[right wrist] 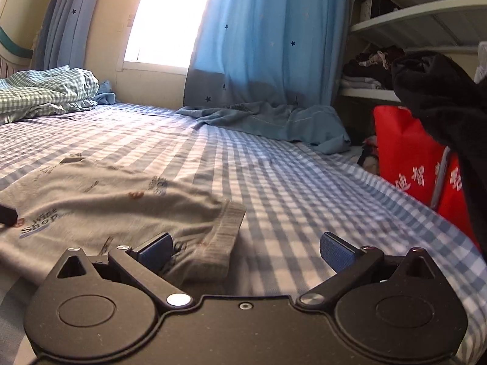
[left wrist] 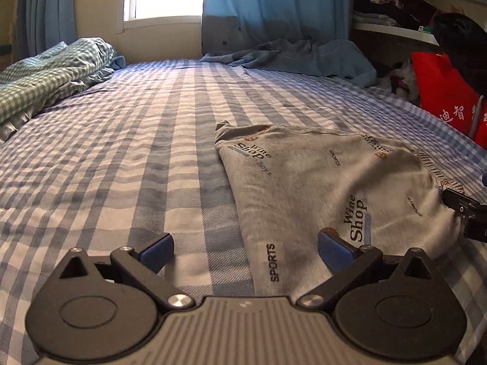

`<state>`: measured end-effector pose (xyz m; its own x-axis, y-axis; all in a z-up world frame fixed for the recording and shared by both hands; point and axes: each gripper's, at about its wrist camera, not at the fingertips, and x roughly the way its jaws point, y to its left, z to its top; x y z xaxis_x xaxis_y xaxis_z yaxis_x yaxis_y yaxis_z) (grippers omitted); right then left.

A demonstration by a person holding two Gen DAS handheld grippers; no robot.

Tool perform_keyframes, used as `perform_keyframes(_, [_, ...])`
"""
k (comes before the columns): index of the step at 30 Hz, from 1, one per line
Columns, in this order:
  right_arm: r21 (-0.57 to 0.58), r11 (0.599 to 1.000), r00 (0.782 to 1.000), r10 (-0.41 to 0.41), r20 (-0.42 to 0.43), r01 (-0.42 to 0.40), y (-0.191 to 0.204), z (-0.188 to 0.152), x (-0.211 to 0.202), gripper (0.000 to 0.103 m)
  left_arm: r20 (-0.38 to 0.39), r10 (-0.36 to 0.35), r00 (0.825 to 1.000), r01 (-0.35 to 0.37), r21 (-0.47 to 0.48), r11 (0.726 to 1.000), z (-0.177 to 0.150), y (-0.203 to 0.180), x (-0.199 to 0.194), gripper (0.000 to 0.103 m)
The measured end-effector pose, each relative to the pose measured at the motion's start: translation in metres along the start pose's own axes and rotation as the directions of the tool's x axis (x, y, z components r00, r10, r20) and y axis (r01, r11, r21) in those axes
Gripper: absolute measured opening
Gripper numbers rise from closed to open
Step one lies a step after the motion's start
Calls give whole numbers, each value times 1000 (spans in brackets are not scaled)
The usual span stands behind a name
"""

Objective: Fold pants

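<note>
Both grippers flank the grey pants (left wrist: 328, 182), which lie flat on the checked bed sheet (left wrist: 121, 152). We hold the left gripper (left wrist: 245, 248) and right gripper (right wrist: 246, 248) with jaws spread at the pants' near edge, probably ready to pinch.

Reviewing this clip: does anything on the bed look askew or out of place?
The grey printed pants lie slanted across the checked bedsheet, with the ribbed waistband rumpled. A blue garment sits crumpled at the far end. Both grippers, left and right, are open and empty.
</note>
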<state>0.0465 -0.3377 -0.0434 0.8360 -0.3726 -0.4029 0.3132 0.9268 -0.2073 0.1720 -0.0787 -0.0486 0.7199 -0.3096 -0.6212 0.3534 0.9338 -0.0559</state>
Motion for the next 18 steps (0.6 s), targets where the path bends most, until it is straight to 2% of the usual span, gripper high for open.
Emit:
perform_keyframes(2, [30, 1000, 999, -7, -34, 8, -2, -10, 1, 102, -4, 8, 1000, -8, -5, 1000, 0, -1, -2, 102])
perform_keyframes(5, [148, 989, 1000, 24, -14, -22, -11, -26, -1, 102, -15, -10, 1000, 9, -38, 999, -3, 3, 1, 103])
perform_keyframes(8, [205, 977, 998, 57, -22, -52, -21, -26, 1, 102, -13, -14, 1000, 14, -40, 999, -3, 4, 2, 103])
perform_keyframes(18, [204, 978, 998, 36, 54, -46, -20, -34, -10, 102, -9, -10, 1000, 10, -41, 999, -5, 4, 1, 103])
